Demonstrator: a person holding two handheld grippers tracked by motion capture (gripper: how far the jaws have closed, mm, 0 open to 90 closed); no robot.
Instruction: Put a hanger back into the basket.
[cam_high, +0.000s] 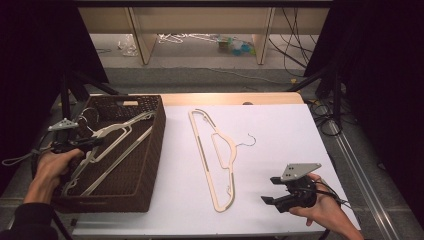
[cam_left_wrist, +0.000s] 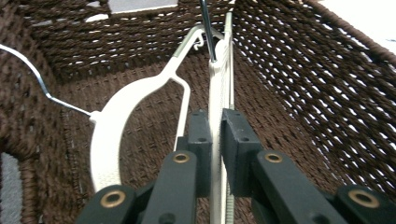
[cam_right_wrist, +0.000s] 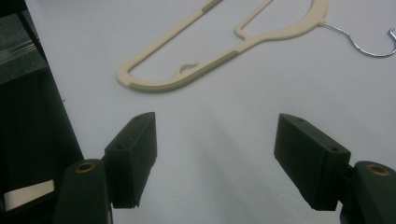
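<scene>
From the high view, a brown woven basket sits on the left of the white table. The left gripper reaches into the basket among cream hangers. Another cream hanger lies flat on the table, just left of the right gripper.

In the left gripper view, the jaws are squeezed tight on the thin bar of a hanger. A second hanger lies beside it on the left.

In the right gripper view, the jaws are wide apart and hold nothing. The table hanger lies ahead of them, not touching.
</scene>
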